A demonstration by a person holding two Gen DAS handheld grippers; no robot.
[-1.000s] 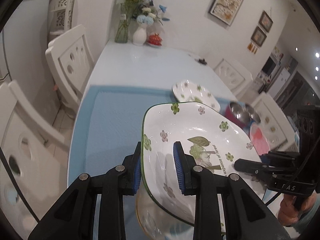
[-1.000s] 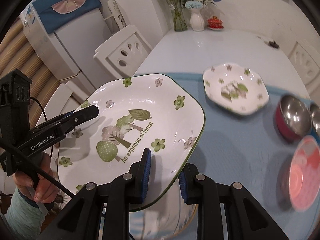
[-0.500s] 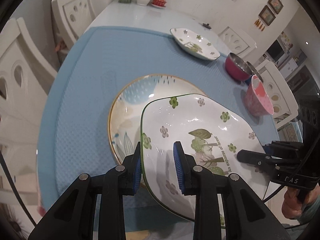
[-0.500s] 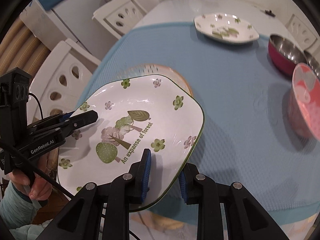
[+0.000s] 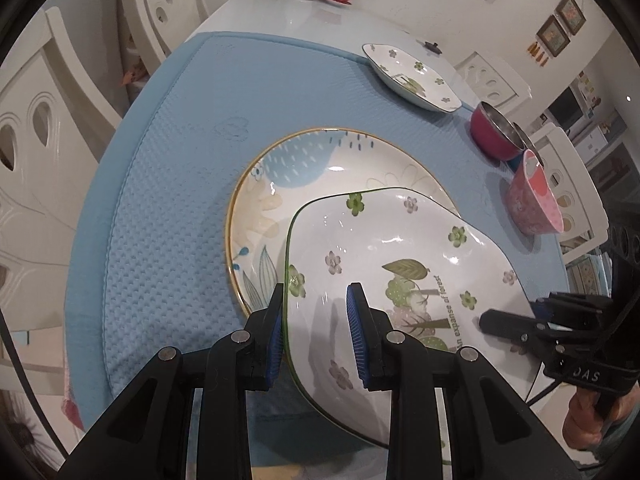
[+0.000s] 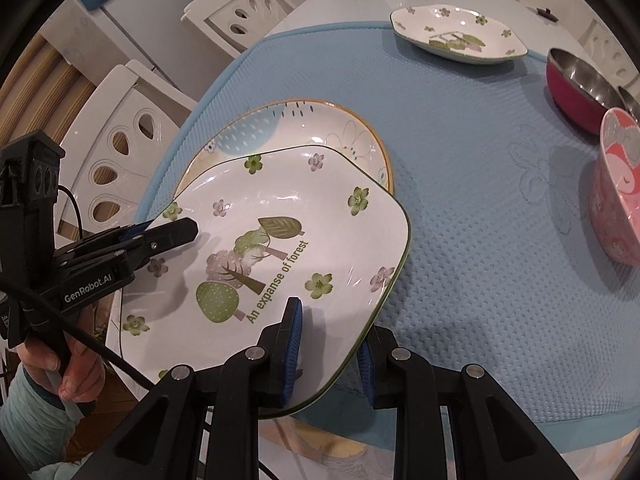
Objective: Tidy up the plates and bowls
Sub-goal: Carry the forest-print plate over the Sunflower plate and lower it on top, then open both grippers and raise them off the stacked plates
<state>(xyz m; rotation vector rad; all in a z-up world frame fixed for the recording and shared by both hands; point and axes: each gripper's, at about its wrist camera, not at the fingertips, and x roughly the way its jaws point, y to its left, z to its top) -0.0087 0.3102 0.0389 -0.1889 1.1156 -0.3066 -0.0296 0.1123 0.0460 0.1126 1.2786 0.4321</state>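
Our left tool [image 5: 316, 330] pinches the left rim of the white, rounded-square ceramic plate with green flowers and a forest print [image 5: 400, 280], one blue pad under the rim and one on the inner face. Our right tool [image 6: 330, 354] pinches the opposite rim of that same plate in the same way, so we carry it between both hands.

We take the round cream plate with a gold rim and pale blue pattern [image 5: 320, 168] as our landmark; it lies on the light blue textured mat [image 5: 168, 208] that covers the near part of the white surface [image 5: 304, 16]. The forest plate sits tilted over the near half of this round plate, overlapping it; whether the two touch we cannot tell.

Beyond the round plate, at the far edge of the mat, lies a second white flowered plate [image 6: 458, 36]. To the right of the round plate stand a red bowl with a metal inside [image 6: 580, 80] and, nearer to us, a pink patterned bowl [image 6: 618, 188], both well apart from it.

To the left of the round plate, off the surface, stand white chairs with oval cut-outs [image 5: 44, 120].
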